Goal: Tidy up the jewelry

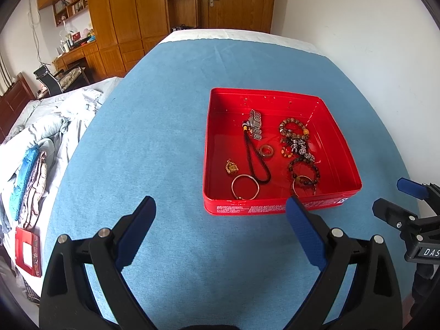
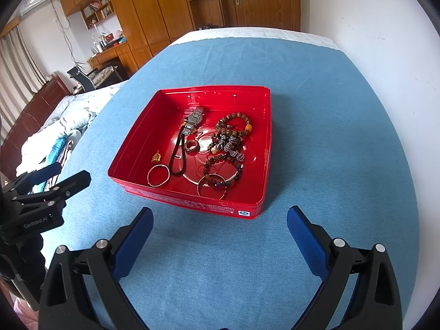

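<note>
A red tin box (image 1: 341,165) (image 2: 129,162) sits open on the blue cloth. Inside lie a metal watch (image 1: 254,123) (image 2: 194,122), a black cord loop (image 1: 258,165) (image 2: 178,159), a small ring (image 1: 266,151) (image 2: 191,147), a gold pendant (image 1: 231,167) (image 2: 156,156), two thin bangles (image 1: 244,187) (image 2: 158,175) and several bead bracelets (image 1: 294,129) (image 2: 233,121). My left gripper (image 1: 221,232) is open and empty, just in front of the box. My right gripper (image 2: 220,240) is open and empty, also in front of the box. Each gripper shows in the other's view (image 1: 396,200) (image 2: 63,176).
The blue cloth (image 1: 165,137) (image 2: 330,137) covers a bed or table, with a white wall to the right. Rumpled bedding (image 1: 55,126), folded clothes (image 1: 30,181) and a red lid (image 1: 27,251) lie to the left. Wooden wardrobes and a door stand behind.
</note>
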### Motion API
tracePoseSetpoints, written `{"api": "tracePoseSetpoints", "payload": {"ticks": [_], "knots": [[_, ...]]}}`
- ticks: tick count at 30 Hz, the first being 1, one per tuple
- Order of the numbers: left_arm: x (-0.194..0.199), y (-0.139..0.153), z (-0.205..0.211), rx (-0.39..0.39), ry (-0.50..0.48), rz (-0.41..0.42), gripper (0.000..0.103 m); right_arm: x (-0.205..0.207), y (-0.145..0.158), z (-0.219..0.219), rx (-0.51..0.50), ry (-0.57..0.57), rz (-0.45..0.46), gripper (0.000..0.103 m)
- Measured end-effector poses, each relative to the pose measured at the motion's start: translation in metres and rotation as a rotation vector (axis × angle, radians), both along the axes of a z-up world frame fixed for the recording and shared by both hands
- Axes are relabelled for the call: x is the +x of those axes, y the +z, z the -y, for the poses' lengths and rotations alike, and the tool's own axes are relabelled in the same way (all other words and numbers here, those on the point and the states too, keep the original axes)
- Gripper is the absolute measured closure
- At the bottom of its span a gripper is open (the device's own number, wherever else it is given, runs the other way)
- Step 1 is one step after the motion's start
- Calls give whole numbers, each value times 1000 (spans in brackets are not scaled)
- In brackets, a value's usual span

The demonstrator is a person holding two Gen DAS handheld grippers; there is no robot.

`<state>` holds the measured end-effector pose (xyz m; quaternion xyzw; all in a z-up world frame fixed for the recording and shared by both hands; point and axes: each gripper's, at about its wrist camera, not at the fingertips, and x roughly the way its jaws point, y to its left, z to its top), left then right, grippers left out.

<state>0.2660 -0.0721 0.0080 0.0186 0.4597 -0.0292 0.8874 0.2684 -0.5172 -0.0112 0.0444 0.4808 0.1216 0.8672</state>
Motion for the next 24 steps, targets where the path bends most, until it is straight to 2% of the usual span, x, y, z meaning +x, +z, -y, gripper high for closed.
{"api": "tracePoseSetpoints", "payload": {"ticks": [24], "knots": [[1,-1,2,7,-6,-2,9,2,-3,1,0,-2,-2,5]]}}
